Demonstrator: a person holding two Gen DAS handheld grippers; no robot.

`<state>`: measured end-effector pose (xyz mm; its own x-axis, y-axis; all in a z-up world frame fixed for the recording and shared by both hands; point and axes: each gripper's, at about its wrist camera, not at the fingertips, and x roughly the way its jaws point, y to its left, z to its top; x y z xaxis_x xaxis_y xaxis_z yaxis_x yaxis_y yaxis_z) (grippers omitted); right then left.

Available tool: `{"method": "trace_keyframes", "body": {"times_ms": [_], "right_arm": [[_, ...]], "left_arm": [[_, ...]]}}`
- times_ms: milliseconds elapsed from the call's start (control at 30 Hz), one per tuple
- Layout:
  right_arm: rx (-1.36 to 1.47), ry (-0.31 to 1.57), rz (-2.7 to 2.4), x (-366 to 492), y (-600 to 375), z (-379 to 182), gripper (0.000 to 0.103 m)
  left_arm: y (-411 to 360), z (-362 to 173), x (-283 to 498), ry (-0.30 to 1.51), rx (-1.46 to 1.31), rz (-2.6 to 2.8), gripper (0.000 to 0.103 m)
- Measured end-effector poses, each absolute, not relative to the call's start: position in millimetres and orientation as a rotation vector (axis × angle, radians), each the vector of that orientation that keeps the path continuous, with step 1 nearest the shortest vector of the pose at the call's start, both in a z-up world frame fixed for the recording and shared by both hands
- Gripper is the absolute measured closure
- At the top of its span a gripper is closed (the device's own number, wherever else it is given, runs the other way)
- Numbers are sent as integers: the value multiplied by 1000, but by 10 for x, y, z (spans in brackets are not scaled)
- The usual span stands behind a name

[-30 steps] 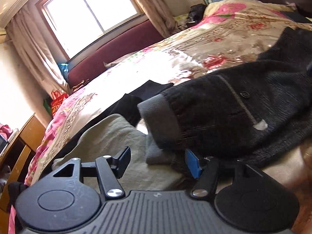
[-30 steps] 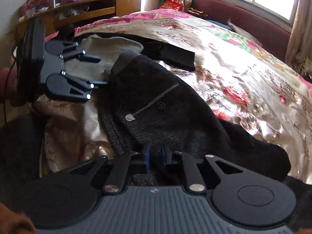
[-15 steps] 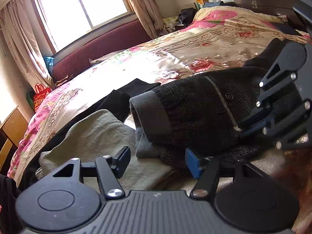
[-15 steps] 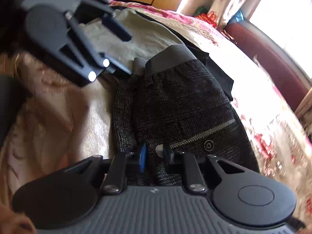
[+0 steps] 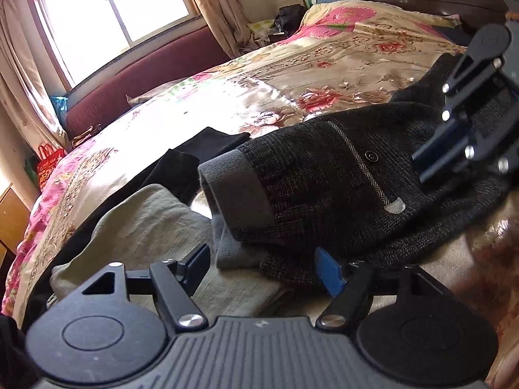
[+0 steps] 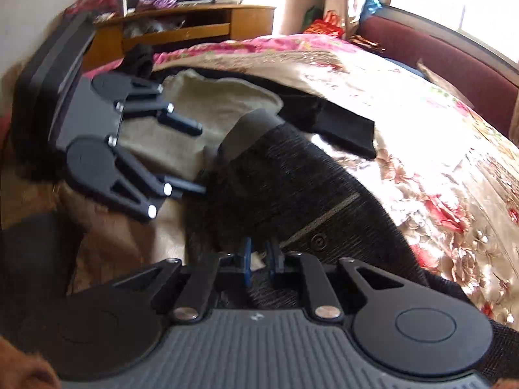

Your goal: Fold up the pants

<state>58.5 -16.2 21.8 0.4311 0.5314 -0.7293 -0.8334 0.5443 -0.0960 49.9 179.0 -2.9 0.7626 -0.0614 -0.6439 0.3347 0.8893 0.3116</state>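
Note:
Dark knit pants (image 5: 324, 188) with a grey waistband (image 5: 240, 191) and a buttoned pocket lie folded on the bed; they also show in the right wrist view (image 6: 285, 194). My left gripper (image 5: 262, 269) is open, its jaws either side of the pants' near waist corner. My right gripper (image 6: 259, 256) has its jaws nearly together, a narrow gap between the pads, low over the pants by the pocket; whether cloth is pinched is unclear. It also shows in the left wrist view (image 5: 434, 159).
A beige garment (image 5: 146, 236) and a black garment (image 5: 194, 159) lie beside the waistband. The floral bedspread (image 5: 292, 74) stretches toward a window and maroon bench (image 5: 146, 77). A wooden desk (image 6: 194, 29) stands past the bed's end.
My right gripper has swung from above the waistband back toward the pocket. The left gripper has stayed open at the waist corner.

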Motion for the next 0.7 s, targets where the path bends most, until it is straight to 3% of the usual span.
{"method": "trace_keyframes", "body": {"times_ms": [133, 200, 267, 367, 433, 467, 700], "right_arm": [[-605, 699, 906, 400, 0, -92, 80], [-695, 634, 874, 319, 52, -172, 71], [-786, 579, 806, 299, 86, -229, 72], [-752, 608, 783, 419, 66, -262, 75], [-693, 635, 787, 477, 79, -223, 93], [-626, 664, 790, 518, 71, -165, 95], [-230, 773, 755, 914, -240, 262, 96]], "left_arm": [[1878, -35, 415, 686, 412, -201, 18], [1876, -40, 409, 681, 413, -204, 18], [1859, -43, 417, 671, 412, -210, 18], [1834, -28, 431, 658, 399, -219, 18], [1797, -17, 428, 655, 397, -236, 18], [1772, -20, 419, 652, 406, -246, 18], [1434, -186, 329, 561, 642, -242, 18]]}}
